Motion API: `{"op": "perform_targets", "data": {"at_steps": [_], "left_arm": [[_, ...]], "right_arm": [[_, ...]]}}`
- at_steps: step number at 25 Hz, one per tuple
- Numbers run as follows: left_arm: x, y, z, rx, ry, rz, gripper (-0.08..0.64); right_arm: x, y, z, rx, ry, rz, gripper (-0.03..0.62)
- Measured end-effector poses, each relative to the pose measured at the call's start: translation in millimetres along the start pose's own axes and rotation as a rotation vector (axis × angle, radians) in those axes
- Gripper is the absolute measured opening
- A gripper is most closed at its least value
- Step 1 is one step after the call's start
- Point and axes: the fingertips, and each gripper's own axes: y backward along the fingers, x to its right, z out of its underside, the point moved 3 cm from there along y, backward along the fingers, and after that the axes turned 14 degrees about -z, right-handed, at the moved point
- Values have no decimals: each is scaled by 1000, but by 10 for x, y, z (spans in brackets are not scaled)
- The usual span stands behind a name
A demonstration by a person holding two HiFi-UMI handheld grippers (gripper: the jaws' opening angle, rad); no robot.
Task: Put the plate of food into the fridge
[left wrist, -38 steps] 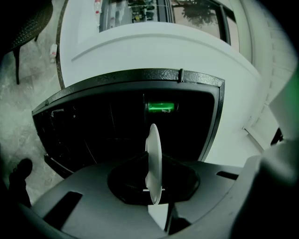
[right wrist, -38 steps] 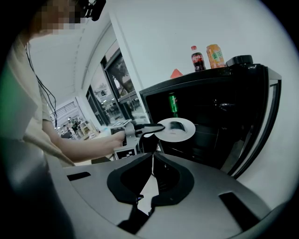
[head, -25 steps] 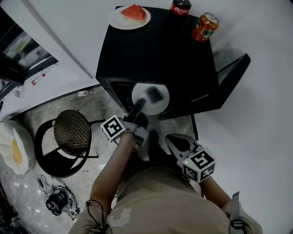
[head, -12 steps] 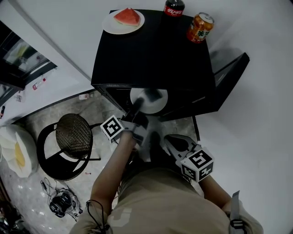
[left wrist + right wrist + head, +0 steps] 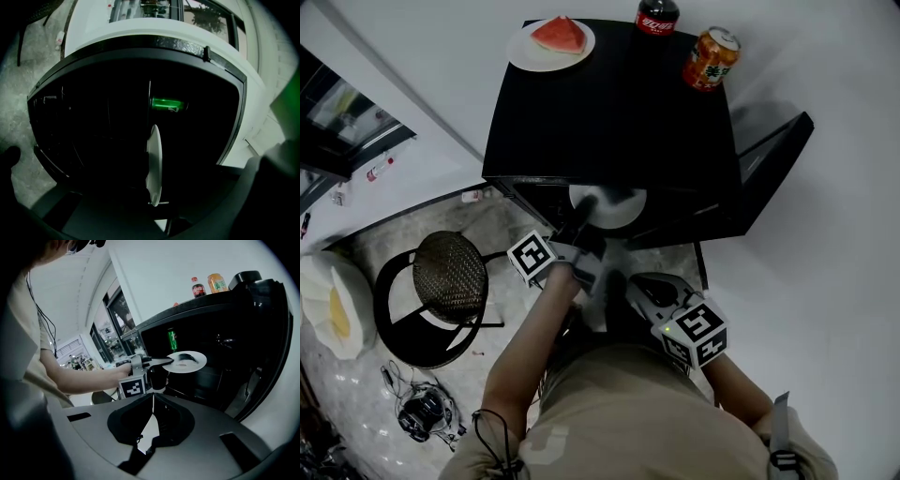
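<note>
Matt black, smooth fridge [image 5: 609, 103]; glossy, smooth white plate [image 5: 628, 208]; rough woven chair seat [image 5: 450, 274] on the left; shiny metal can [image 5: 710, 58].

The fridge [image 5: 609, 103] is black all over. On its top stand a white watermelon plate [image 5: 525, 52] with a red slice [image 5: 560, 34], a dark cola bottle [image 5: 657, 14] with a red label, and an orange can [image 5: 710, 58]. Inside the fridge shows a green can [image 5: 168, 104]. At its opening, the food plate [image 5: 623, 211] is white and the food [image 5: 186, 356] is dark. The marker cubes [image 5: 532, 258] of the left gripper [image 5: 587, 211] and right gripper [image 5: 637, 279] bear black-and-white squares. Left of the fridge, the chair [image 5: 448, 278] is black with a brown woven seat.
</note>
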Motion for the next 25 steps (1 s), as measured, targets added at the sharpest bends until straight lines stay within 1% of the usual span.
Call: {"op": "perform_targets", "data": {"at_steps": [8,15,18,20,25], "left_arm": [[-16,-59,-26,7,20,7,36],[-2,-124,-31,4,22,13,35],[-1,-146,-36,4,20,13,35],[2,-153,-36,2,19,16,36],[4,-153,-29,-4,11,24,35]], "right_arm": [[126,-83,-67,-15,36,2,23],[270,-342,-189,-60,174,29,23],[316,-445,-219,-85,203,33,23],[375,-505,-230,-90,208,48,23],[561,-657,-293,-82,227,115,23]]}}
